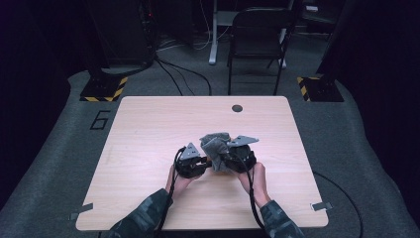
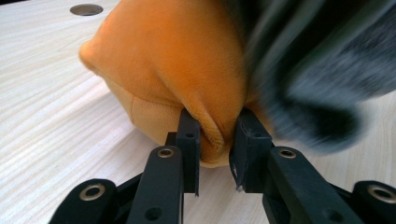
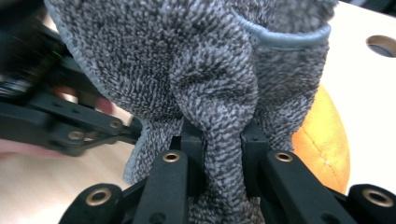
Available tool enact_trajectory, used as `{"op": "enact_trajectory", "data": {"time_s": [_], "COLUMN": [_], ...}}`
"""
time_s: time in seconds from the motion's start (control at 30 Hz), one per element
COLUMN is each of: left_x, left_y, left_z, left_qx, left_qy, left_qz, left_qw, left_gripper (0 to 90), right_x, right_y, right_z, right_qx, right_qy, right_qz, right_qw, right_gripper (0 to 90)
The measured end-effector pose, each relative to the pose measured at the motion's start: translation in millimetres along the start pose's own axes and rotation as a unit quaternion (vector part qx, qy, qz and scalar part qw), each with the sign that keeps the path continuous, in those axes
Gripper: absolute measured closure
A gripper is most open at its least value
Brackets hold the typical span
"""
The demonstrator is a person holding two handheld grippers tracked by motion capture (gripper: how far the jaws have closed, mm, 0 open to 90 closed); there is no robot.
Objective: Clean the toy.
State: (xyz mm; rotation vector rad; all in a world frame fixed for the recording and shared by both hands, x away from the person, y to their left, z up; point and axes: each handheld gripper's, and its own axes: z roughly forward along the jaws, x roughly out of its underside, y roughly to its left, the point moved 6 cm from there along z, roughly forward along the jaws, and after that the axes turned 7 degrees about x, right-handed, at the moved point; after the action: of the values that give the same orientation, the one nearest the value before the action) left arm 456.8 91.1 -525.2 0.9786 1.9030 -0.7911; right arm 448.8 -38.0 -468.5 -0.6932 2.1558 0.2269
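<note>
The table point(image 1: 148, 129), across the middle of the high view, looks like pale wood laminate, smooth and matt, with fine straight grain. The orange cushion point(image 2: 177, 70), upper centre of the left gripper view, is soft, short-napped cloth, velvety, with a stitched seam. The grey towel point(image 3: 187, 60), across the top of the right gripper view, is looped terry cloth, rough and speckled, with a smooth bound hem. The jaws of both grippers look like matt black plastic with brassy metal rivets.
</note>
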Motion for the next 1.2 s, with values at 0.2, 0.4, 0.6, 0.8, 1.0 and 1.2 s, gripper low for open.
{"op": "enact_trajectory", "data": {"time_s": [0.2,0.4,0.6,0.8,1.0,1.2], "left_x": [-0.8,-1.4,-2.1,-2.7,-2.7,-3.8], "left_y": [-2.3,-3.0,-2.4,-1.4,-0.5,-0.1], "left_z": [2.0,2.3,2.3,3.4,3.2,2.3], "left_qx": [0.004,0.01,0.015,0.02,0.025,0.029], "left_qy": [0.004,0.003,0.002,-0.004,-0.005,-0.011], "left_qz": [0.01,0.011,0.009,0.005,0.003,0.002], "left_qw": [0.9999,0.9999,0.9998,0.9998,0.9997,0.9995], "left_gripper": [76.1,76.1,75.9,75.7,75.3,74.2], "right_x": [9.0,19.6,41.3,56.7,76.9,71.2], "right_y": [-14.5,-27.0,-56.6,-74.5,-91.1,-101.3], "right_z": [1.9,-2.2,-3.6,9.1,24.4,12.5], "right_qx": [0.002,0.006,0.02,0.029,0.05,0.052], "right_qy": [0.02,0.04,0.072,0.089,0.122,0.113], "right_qz": [0.011,0.02,0.045,0.072,0.097,0.102], "right_qw": [0.9997,0.999,0.9962,0.993,0.9866,0.987], "right_gripper": [76.8,76.7,75.9,75.5,75.1,75.9]}}
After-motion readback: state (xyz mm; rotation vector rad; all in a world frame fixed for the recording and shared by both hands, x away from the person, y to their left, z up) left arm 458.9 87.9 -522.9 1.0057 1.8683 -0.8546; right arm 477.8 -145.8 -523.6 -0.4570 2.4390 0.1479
